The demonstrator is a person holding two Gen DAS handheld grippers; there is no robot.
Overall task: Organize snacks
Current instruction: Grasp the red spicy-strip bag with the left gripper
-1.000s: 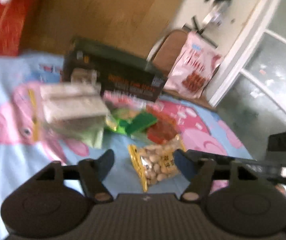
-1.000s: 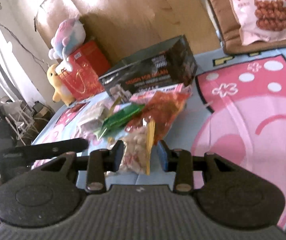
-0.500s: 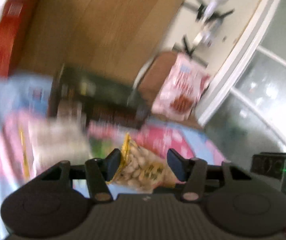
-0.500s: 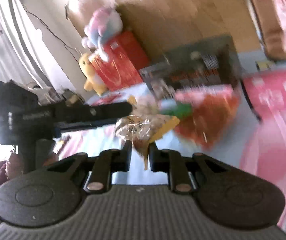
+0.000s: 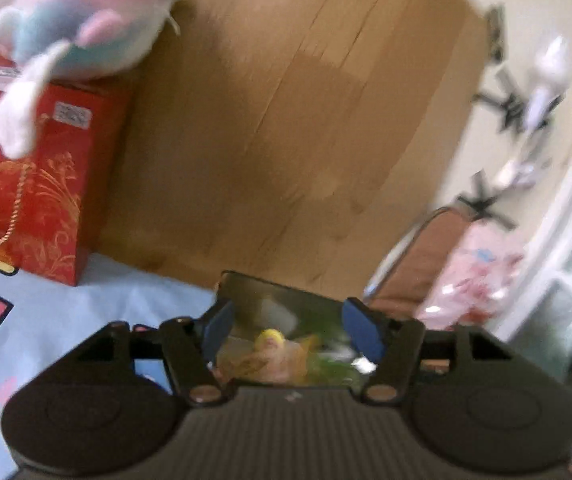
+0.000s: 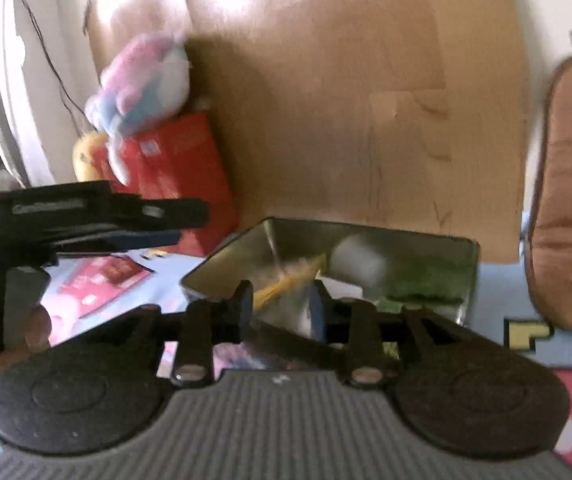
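A dark open box [image 6: 366,252] stands on the bed in front of both grippers; it also shows in the left wrist view [image 5: 270,296]. Inside lie a white packet [image 6: 356,258] and green packets [image 6: 426,280]. The yellow peanut bag [image 6: 286,280] hangs over the box between the fingers of my right gripper [image 6: 282,306], whose jaws stand a little apart; the image is blurred. My left gripper [image 5: 290,330] is open above the box, with the peanut bag [image 5: 274,350] just below it. The left gripper also shows in the right wrist view [image 6: 138,216].
A red gift bag [image 5: 26,184] with a plush toy [image 5: 74,20] on top stands at the back left against a wooden headboard [image 5: 286,140]. A brown cushion [image 6: 566,208] with a pink snack bag [image 5: 474,280] is at the right. The blue cartoon bedsheet [image 5: 66,304] lies below.
Both grippers have risen and moved forward from the snack pile to above the box. The peanut bag came up off the sheet in the right gripper, whose jaws now stand wider.
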